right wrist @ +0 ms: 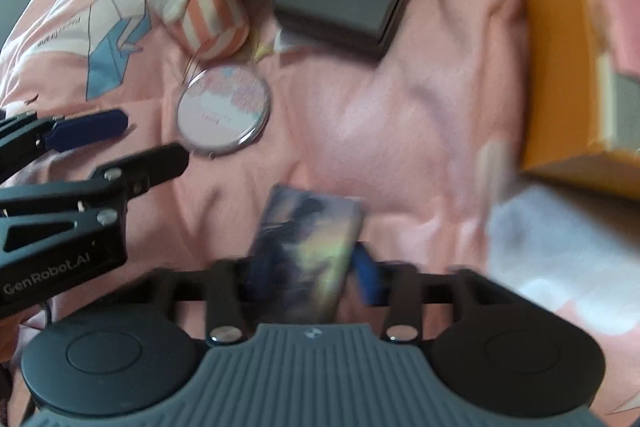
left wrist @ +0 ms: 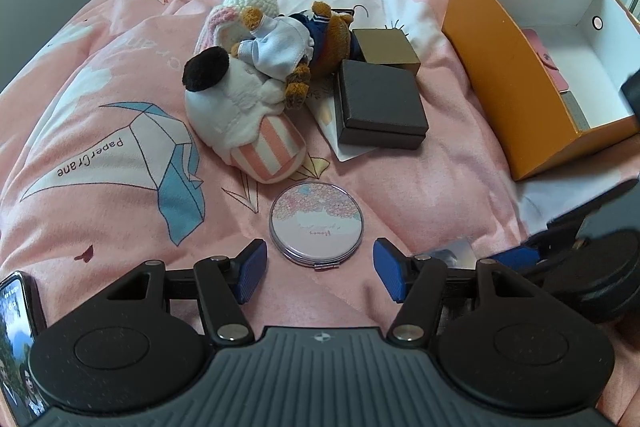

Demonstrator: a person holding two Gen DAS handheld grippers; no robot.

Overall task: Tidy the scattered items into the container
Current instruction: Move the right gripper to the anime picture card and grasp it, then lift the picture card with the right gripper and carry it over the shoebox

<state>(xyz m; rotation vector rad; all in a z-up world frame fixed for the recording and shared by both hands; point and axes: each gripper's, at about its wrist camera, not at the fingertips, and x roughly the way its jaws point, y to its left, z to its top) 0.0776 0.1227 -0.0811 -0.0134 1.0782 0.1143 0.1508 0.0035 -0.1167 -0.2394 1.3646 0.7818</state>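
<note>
**Iridescent card in the right tongs, mirror waiting under the left**

Pink quilt [left wrist: 360,167] covers the whole working surface, and the scattered things lie on it in a loose cluster. Nearest the right gripper [right wrist: 304,267] is a small iridescent card [right wrist: 308,251], and it sits between the blue pads with its long axis running forward, away from the camera and leaning slightly to the right. The view is blurred, but the pads appear pressed on its lower sides, so I judge the card grasped rather than merely straddled. No earlier state can be told from this.

The left gripper [left wrist: 320,269] stands released, its jaws wide apart with nothing between them. The round compact mirror [left wrist: 316,223] lies flat just ahead of its fingertips, centred on the gap, and its width looks close to what the jaws span.

The orange box [left wrist: 516,67] stands open to the right of both tongs, with a pink wallet [left wrist: 548,55] already inside along one wall. In the right wrist view its orange wall rises at the far right, nearer to the right hand than to the left. So the coming move, as I judge it, is a carry rightward and forward with the card, over that near wall.

Farther off lie the plush toys [left wrist: 256,67], a dark square box [left wrist: 380,107] and a tan box [left wrist: 386,47] touching behind it.
</note>
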